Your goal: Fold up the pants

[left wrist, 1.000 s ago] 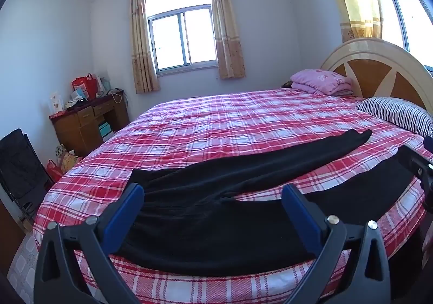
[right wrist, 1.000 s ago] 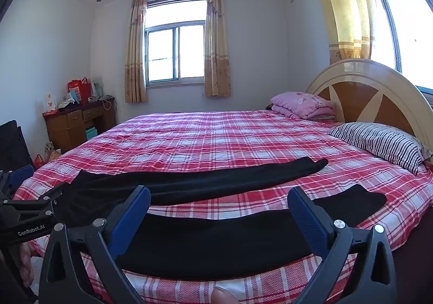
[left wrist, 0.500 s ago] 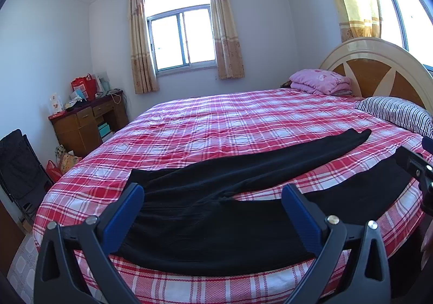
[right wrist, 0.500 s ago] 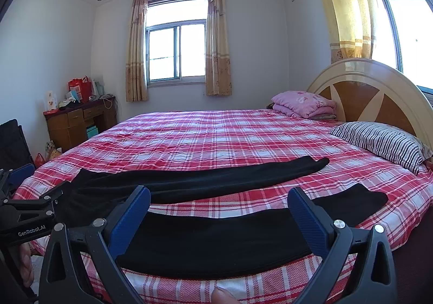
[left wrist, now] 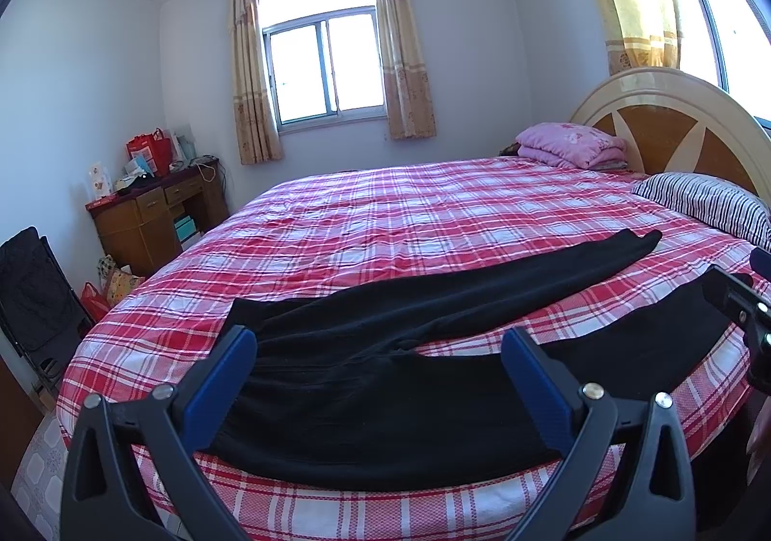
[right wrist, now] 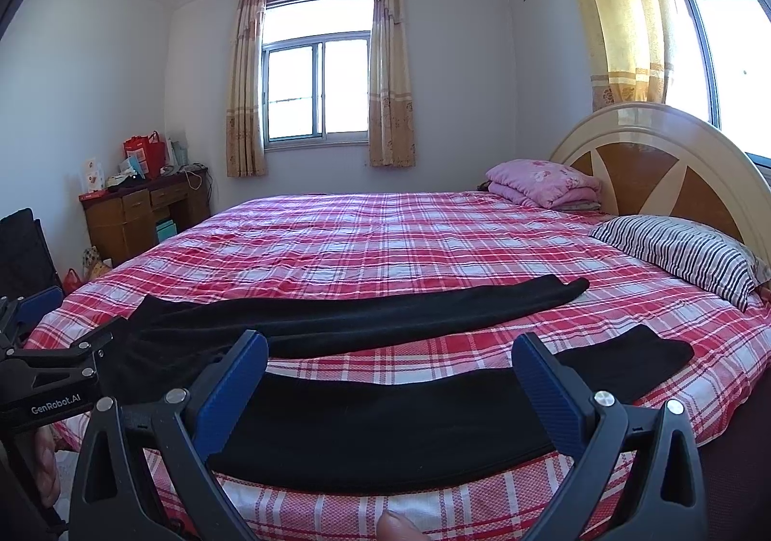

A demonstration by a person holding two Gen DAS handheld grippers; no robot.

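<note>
Black pants [left wrist: 366, 377] lie flat on the red plaid bed [left wrist: 385, 213], waist at the left, both legs spread apart and running right; they also show in the right wrist view [right wrist: 385, 420]. My left gripper [left wrist: 378, 348] is open and empty, held above the waist and crotch area near the bed's front edge. My right gripper [right wrist: 390, 353] is open and empty, held above the near leg. The far leg [right wrist: 409, 314] ends near the striped pillow. Each gripper shows at the edge of the other's view.
A striped pillow [right wrist: 684, 252] and a folded pink quilt [right wrist: 544, 182] lie by the wooden headboard [right wrist: 674, 155] at the right. A wooden desk [left wrist: 154, 213] with bags stands at the far left wall. A black folding chair [left wrist: 33, 290] stands beside the bed's left.
Both grippers have drifted very slightly; the view of the bed shifts a little. The pants have not moved and both grippers stay open.
</note>
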